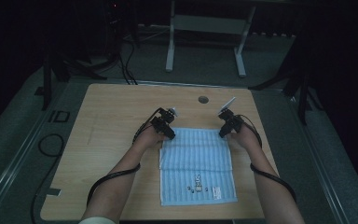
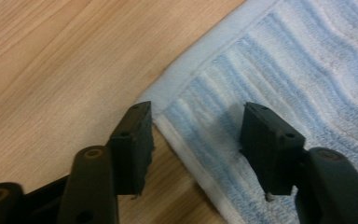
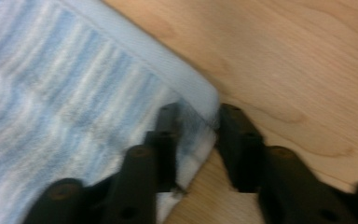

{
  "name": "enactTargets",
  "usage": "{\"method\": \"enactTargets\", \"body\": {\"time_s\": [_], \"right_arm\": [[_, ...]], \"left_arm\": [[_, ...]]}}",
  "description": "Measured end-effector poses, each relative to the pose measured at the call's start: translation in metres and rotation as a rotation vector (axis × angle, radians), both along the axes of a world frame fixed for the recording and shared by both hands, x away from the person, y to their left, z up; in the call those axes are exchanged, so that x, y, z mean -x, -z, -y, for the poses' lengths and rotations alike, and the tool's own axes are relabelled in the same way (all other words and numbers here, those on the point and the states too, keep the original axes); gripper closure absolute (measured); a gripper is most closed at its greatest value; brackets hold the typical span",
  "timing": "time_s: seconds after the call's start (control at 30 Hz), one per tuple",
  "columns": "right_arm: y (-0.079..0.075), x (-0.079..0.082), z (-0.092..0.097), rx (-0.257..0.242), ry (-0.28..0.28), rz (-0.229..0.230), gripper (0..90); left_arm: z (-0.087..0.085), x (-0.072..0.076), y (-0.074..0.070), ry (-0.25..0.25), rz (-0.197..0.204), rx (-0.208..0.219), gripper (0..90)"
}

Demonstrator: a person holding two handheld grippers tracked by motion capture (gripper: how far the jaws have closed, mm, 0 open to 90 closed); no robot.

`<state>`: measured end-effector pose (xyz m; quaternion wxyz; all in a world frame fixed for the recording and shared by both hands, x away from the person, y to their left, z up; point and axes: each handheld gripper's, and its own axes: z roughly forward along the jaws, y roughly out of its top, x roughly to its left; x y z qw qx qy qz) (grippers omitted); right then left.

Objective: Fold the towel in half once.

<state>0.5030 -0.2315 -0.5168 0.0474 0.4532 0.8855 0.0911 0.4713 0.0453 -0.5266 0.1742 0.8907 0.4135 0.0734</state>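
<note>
A light blue striped towel (image 1: 196, 158) lies flat on the wooden table (image 1: 116, 116), with a small print and a label near its front edge. My left gripper (image 1: 168, 135) is at its far left corner. In the left gripper view the left gripper (image 2: 193, 135) is open and straddles that corner of the towel (image 2: 298, 70), one jaw on bare wood and the other over the cloth. My right gripper (image 1: 223, 132) is at the far right corner. In the right gripper view the right gripper (image 3: 196, 135) has the bunched corner of the towel (image 3: 65, 93) pinched between its jaws.
A round hole (image 1: 203, 99) sits in the tabletop just beyond the grippers. Bare wood runs to the left of the towel. Behind the table stands a white desk frame (image 1: 205, 42). Cables (image 1: 51, 144) loop on the grey floor at the left.
</note>
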Motion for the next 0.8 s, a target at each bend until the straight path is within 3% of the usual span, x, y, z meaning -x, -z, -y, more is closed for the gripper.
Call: {"method": "enactTargets", "body": {"time_s": [0.07,0.13,0.2,0.27,0.33,0.47,0.63,0.73,0.77,0.8], "right_arm": [[0.0,0.001,-0.002,-0.003,-0.006,-0.002,79.3],[0.0,0.003,-0.005,0.007,-0.02,-0.004,82.8],[-0.001,0.004,-0.008,0.028,-0.039,0.005,84.0],[-0.002,0.005,-0.009,0.031,-0.044,0.017,84.2],[-0.009,0.006,-0.008,0.004,-0.041,0.034,84.3],[-0.032,0.008,-0.003,-0.04,-0.045,0.091,84.3],[-0.065,0.01,-0.002,-0.072,-0.065,0.157,84.2],[-0.085,0.009,-0.002,-0.085,-0.06,0.191,84.3],[-0.085,0.009,-0.002,-0.085,-0.06,0.191,84.3],[-0.092,0.009,-0.002,-0.094,-0.059,0.204,84.2]], "left_arm": [[0.001,0.001,-0.001,0.013,-0.001,0.0,48.2],[0.003,0.003,-0.002,0.035,0.0,0.005,59.4],[0.005,0.005,-0.002,0.053,-0.016,0.02,78.2],[0.005,0.006,-0.003,0.051,-0.022,0.024,84.6],[0.004,0.007,-0.005,0.061,-0.024,0.035,85.8],[-0.006,0.008,-0.022,0.045,0.001,0.107,86.2],[-0.016,0.012,-0.06,0.049,0.066,0.168,86.3],[-0.02,0.014,-0.084,0.053,0.113,0.174,86.3],[-0.02,0.014,-0.084,0.053,0.113,0.174,86.2],[-0.026,0.016,-0.107,0.056,0.169,0.19,86.2]]}}
